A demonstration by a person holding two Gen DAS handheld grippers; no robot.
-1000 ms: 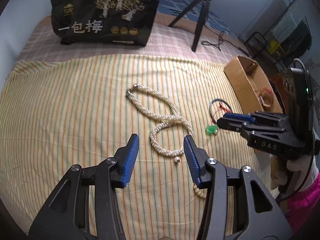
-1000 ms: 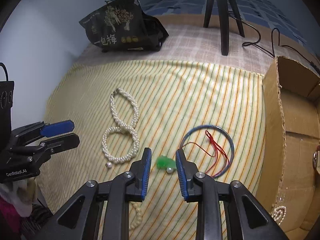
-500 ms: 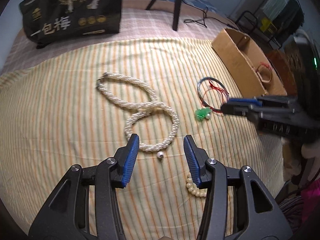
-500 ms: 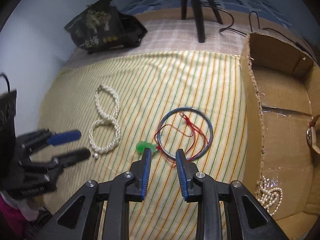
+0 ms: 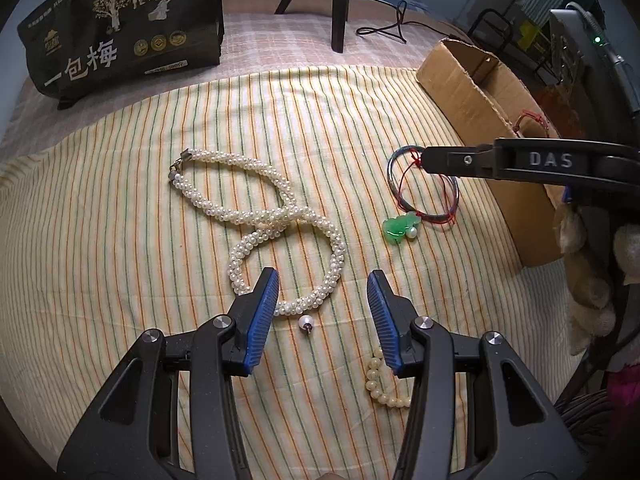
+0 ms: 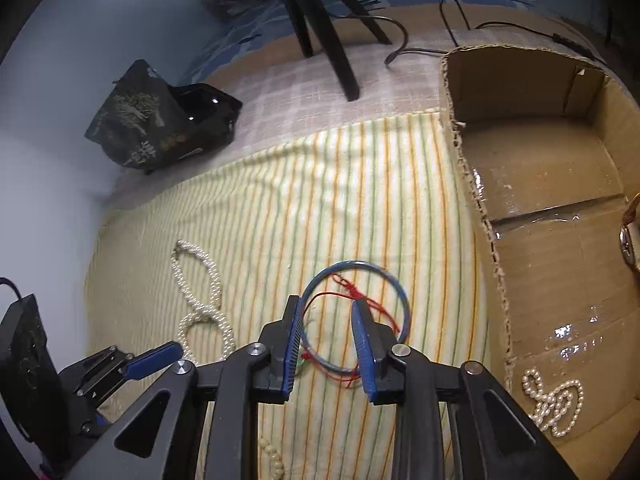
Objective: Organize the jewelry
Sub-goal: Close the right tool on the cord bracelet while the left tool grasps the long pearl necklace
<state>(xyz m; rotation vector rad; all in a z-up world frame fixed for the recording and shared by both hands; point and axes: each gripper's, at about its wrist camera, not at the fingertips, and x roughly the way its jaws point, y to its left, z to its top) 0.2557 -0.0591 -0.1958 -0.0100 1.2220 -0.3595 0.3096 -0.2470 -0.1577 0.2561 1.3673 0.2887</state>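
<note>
White pearl necklace (image 5: 276, 236) lies twisted on the striped cloth (image 5: 120, 240), well left of the cardboard box (image 5: 480, 92). The left claw (image 5: 322, 308) is spread above its near loop, holding nothing. The right claw (image 6: 326, 340) is spread over the blue bangle (image 6: 396, 292) beside the box.

A home bedroom: striped sheet (image 5: 120, 208) over a bed, tripod (image 5: 340, 0) standing behind.

Both tongs are black plastic with ribbed blue pads and silver screws. The left tongs (image 5: 323, 312) match the right tongs (image 6: 326, 344), whose side reads "DAS". A fuzzy cream glove (image 5: 588, 280) sits behind that lettering.
</note>
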